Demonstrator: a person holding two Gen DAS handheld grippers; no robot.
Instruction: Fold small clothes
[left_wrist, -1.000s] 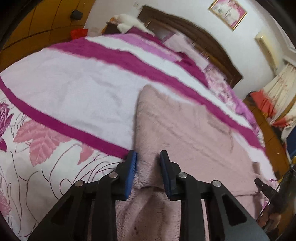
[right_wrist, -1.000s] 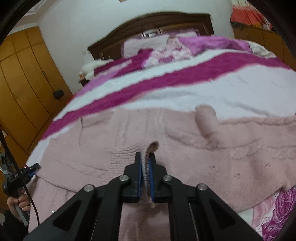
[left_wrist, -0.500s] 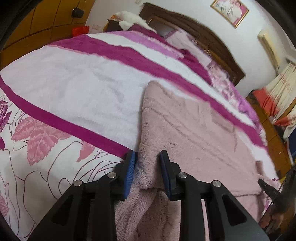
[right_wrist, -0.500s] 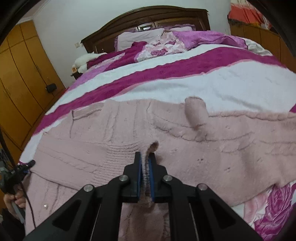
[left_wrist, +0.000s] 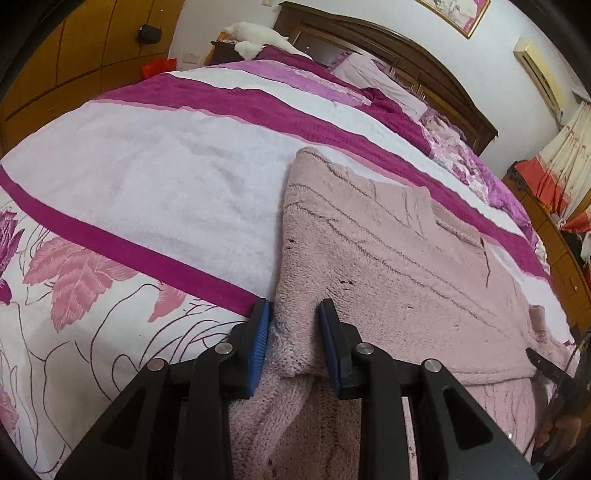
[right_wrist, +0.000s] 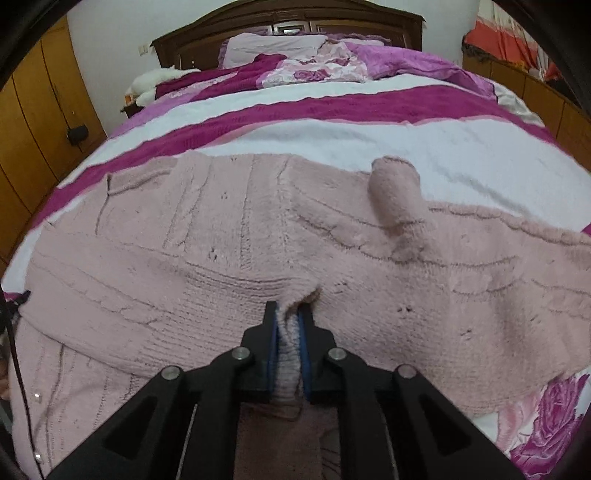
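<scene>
- In my left wrist view, the left gripper (left_wrist: 294, 343) sits at the bottom centre of the frame, its blue pads clenched on a bunched fold of the pink knitted sweater (left_wrist: 388, 258).
- The sweater spreads from those pads up and to the right across the frame, lying flat on the bedspread (left_wrist: 155, 177) with its white and magenta stripes.
- In my right wrist view, the right gripper (right_wrist: 289, 325) is at the bottom centre, and its jaws are opening; a narrow ridge of the sweater's (right_wrist: 221, 258) ribbed knit is between the blue pads and touches both.
- There the sweater fills the middle of the frame from left edge to right edge, with a sleeve cuff (right_wrist: 395, 192) folded up on it right of centre.
- The wooden headboard (right_wrist: 288, 26) is at the top centre, with a pillow (right_wrist: 273, 44) just below it.
- Wooden wardrobe doors (right_wrist: 33, 122) run down the left edge.
</scene>
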